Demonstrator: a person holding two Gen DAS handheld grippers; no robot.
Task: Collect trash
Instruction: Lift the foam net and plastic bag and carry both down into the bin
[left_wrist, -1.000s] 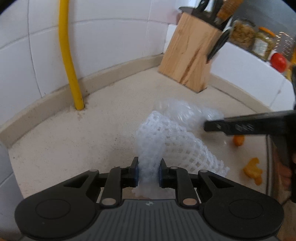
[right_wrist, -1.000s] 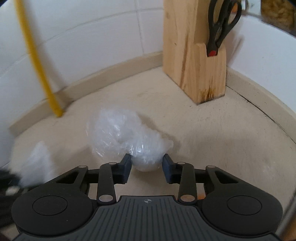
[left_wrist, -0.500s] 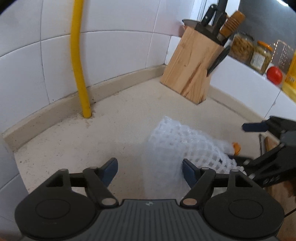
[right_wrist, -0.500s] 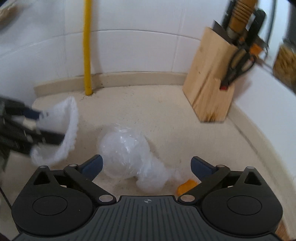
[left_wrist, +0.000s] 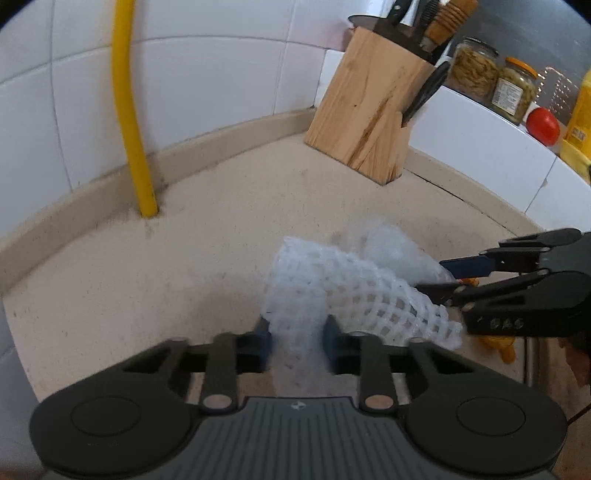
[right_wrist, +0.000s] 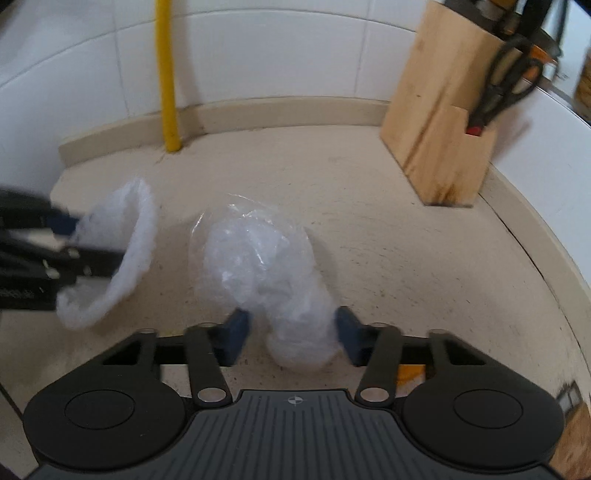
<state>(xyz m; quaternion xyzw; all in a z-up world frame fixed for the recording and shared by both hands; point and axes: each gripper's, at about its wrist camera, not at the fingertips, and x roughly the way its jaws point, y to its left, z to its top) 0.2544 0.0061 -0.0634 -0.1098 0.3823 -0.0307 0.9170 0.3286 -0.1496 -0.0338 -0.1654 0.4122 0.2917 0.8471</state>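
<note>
A white foam net (left_wrist: 351, 291) lies on the beige counter (left_wrist: 147, 277), and its near end fills the gap between my left gripper's (left_wrist: 297, 332) closing jaws, pads pressing it. Behind it sits a crumpled clear plastic bag (left_wrist: 395, 251). My right gripper (left_wrist: 430, 277) reaches in from the right at that bag. In the right wrist view the plastic bag (right_wrist: 258, 251) has its neck between the closing jaws of the right gripper (right_wrist: 291, 330), pads touching its sides. The foam net (right_wrist: 136, 240) hangs at the left on the left gripper (right_wrist: 96, 243).
A wooden knife block (left_wrist: 369, 110) stands in the back corner, with scissors in its side slot. A yellow pipe (left_wrist: 133, 110) runs up the tiled wall. Orange peel pieces (left_wrist: 502, 349) lie at the right. Jars (left_wrist: 472, 70) and a tomato (left_wrist: 542, 124) sit on a raised ledge.
Both grippers opened wide half a second ago and have closed again, the left on the foam net and the right on the bag. The right wrist rolled and shifted sideways.
</note>
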